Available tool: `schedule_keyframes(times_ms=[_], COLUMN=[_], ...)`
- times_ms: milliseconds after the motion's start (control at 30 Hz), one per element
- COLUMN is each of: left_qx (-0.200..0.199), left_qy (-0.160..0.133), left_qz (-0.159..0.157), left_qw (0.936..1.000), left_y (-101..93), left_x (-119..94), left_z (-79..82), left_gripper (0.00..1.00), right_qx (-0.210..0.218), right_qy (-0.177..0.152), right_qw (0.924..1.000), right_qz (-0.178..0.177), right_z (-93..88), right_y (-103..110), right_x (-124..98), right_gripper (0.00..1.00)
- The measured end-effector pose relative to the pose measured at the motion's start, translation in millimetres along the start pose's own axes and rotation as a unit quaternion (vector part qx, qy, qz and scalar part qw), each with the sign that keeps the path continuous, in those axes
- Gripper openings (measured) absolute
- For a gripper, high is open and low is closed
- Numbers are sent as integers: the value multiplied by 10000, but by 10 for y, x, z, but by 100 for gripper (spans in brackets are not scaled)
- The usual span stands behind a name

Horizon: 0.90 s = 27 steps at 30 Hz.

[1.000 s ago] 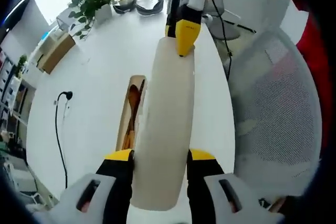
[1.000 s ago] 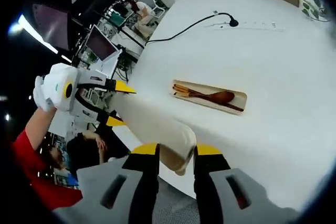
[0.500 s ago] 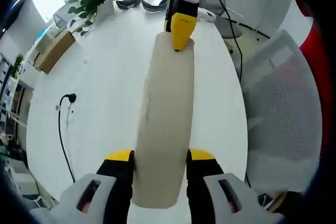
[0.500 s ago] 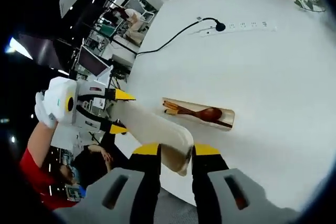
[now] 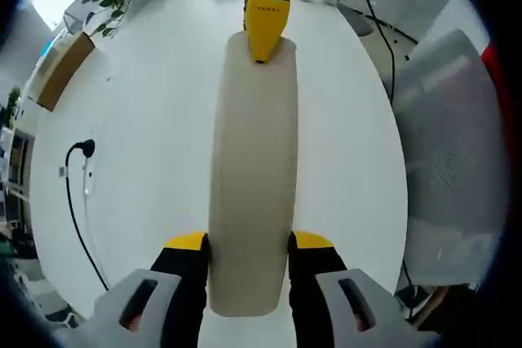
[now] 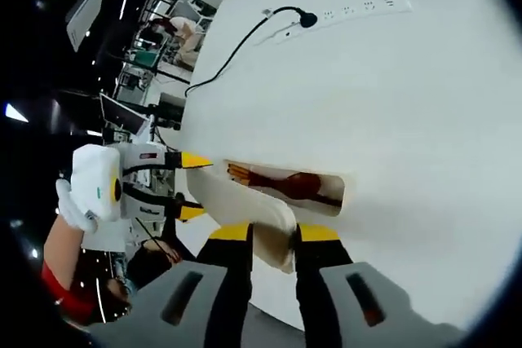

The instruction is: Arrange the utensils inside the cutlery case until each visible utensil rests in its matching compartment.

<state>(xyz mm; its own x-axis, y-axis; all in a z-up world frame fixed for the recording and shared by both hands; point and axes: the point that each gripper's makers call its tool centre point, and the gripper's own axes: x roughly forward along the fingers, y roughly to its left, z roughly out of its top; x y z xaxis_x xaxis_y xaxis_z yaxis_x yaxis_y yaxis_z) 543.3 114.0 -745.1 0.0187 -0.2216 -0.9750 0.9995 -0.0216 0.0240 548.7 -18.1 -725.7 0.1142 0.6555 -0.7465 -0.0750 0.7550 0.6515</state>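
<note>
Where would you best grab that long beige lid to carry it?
By its two short ends, one gripper from each end. The lid is long and narrow, so the left gripper clamps one end across the width and the right gripper the other, keeping it level.

We are seeing the case lid [image 5: 253, 177] as a matt, smooth cream piece, plastic by its look, with no shine along its length. Both grippers are clamping it: the left gripper [image 5: 249, 252] and the right gripper [image 6: 272, 235] are showing 2 glossy yellow plastic tips each over black jaws and pale grey matt housings. The table [image 5: 147, 120] is looking smooth, white and faintly sheeny. In the right gripper view, the case tray [image 6: 333, 193] is showing a light wood-toned rim, holding a dark, satin wooden spoon [image 6: 289, 186]. The cable [image 5: 72, 201] is looking like black rubber.
</note>
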Motion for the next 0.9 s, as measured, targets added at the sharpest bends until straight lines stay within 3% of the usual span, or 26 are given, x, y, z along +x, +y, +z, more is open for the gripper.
schedule_keyframes(times_ms=[333, 500, 567, 633, 900], left_qx=[158, 75, 229, 123, 34], left_qy=[28, 247, 323, 337, 280], left_qz=[-59, -221, -68, -208, -236], left_qw=[9999, 9994, 9992, 9991, 9993], left_y=[70, 46, 117, 97, 99], left_x=[240, 332, 348, 354, 403], left_z=[-36, -115, -137, -152, -151], left_gripper=[39, 39, 39, 39, 39], right_qx=[185, 152, 42, 6, 110], right_qy=[-52, -51, -73, -42, 11], right_qw=[9997, 9997, 9998, 9998, 9998], right_qz=[118, 177, 195, 217, 186], right_z=[-42, -111, -113, -155, -73], right_y=[-143, -92, -65, -21, -101], right_x=[150, 217, 221, 217, 275], right_gripper=[15, 14, 13, 12, 13])
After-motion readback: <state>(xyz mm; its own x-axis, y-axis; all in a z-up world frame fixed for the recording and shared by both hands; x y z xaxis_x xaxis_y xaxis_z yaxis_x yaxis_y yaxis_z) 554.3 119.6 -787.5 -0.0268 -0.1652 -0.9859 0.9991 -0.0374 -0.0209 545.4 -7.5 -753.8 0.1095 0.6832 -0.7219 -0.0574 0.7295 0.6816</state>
